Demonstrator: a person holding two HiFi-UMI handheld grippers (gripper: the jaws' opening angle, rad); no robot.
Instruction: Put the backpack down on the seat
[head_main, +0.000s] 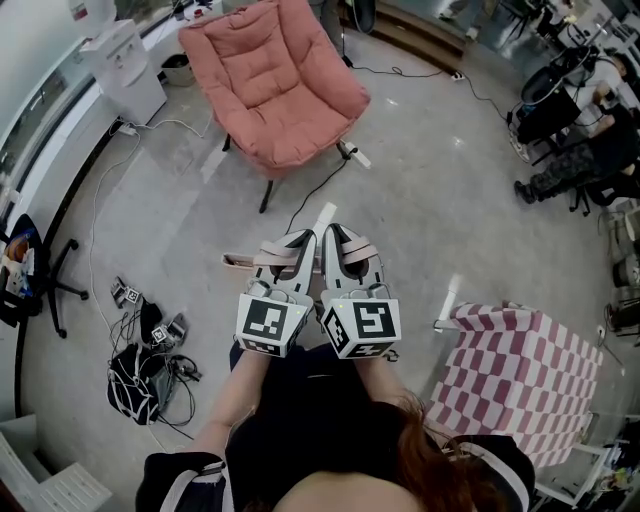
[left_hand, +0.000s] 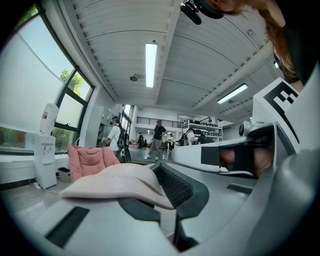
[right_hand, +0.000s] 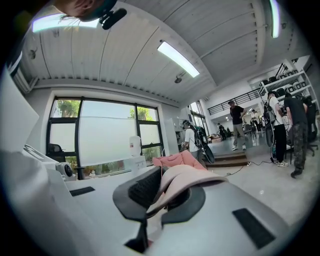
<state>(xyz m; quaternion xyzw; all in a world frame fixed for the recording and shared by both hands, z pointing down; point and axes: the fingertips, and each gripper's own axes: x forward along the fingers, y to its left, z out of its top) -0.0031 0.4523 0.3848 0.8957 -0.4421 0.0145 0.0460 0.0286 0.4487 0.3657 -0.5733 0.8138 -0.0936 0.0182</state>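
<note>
far left by the windows stands a white water dispenser (head_main: 125, 65), and below it on the grey floor (head_main: 440, 200) lies a black bag with a tangle of cables (head_main: 140, 375). further in, at the top, sits the pink armchair (head_main: 275, 75), its seat bare.

in the middle a person holds both tools side by side, level and pointing toward that chair. the left tongs (head_main: 300, 240) are pressed together on a pink strap (head_main: 280, 257); in the left gripper view the strap lies folded over the lower jaw and is pinched against the black ribbed pad. just beside them the right tongs (head_main: 340, 238) are pressed together the same way on a second pink strap (head_main: 355, 252), which loops over the dark pad in the right gripper view.

these look like the backpack's straps; the bag's body i can't make out, hidden under the tools and the person's arms. the straps are up off the floor and well apart from the armchair.

to the right stands a pink-and-white checked box (head_main: 510, 370).
</note>
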